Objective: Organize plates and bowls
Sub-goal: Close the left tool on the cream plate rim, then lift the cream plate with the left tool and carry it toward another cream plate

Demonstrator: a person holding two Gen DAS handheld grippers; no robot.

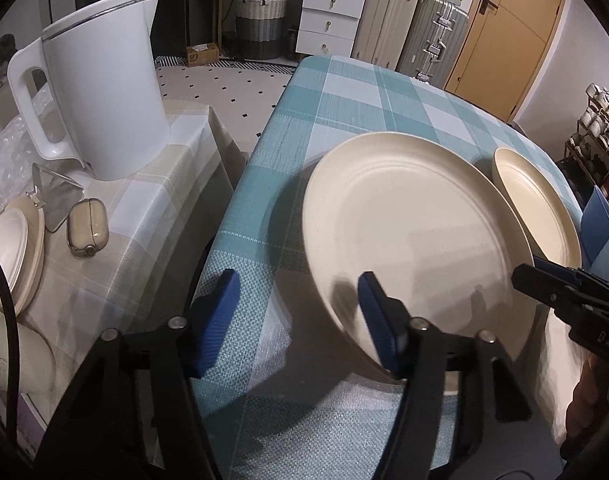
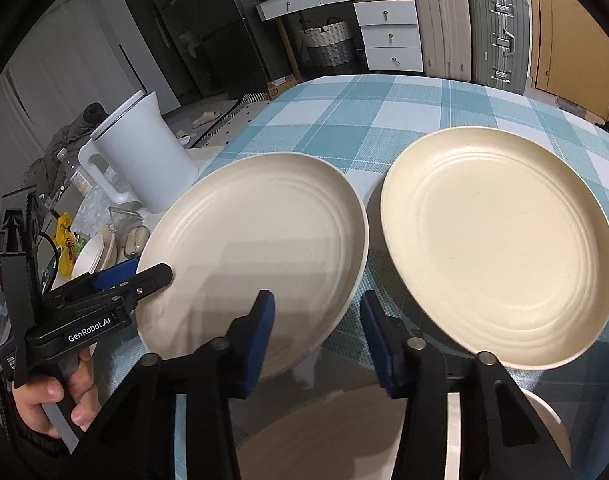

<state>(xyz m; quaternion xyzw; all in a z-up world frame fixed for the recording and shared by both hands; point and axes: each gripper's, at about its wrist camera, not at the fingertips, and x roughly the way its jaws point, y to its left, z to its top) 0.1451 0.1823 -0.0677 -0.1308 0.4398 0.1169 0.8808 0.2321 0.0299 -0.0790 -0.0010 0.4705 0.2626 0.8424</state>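
Two cream plates lie side by side on the blue checked tablecloth [image 1: 344, 100]. The left plate [image 1: 408, 232] [image 2: 256, 248] has its near edge lifted off the cloth. My left gripper [image 1: 300, 320] is open, its jaws straddling that plate's near left rim; it also shows in the right wrist view [image 2: 136, 272]. The right plate [image 2: 500, 248] [image 1: 540, 216] lies flat. My right gripper [image 2: 316, 340] is open and empty, over the gap between the two plates near the table's front edge; its tip shows in the left wrist view [image 1: 544, 280].
A white kettle [image 1: 100, 92] stands on a beige-clothed side table at the left, with a small case [image 1: 86, 228] and stacked cream dishes [image 1: 16, 248]. A cream rim [image 2: 544, 432] lies below the right gripper. Blue objects [image 1: 600, 232] stand at the right edge.
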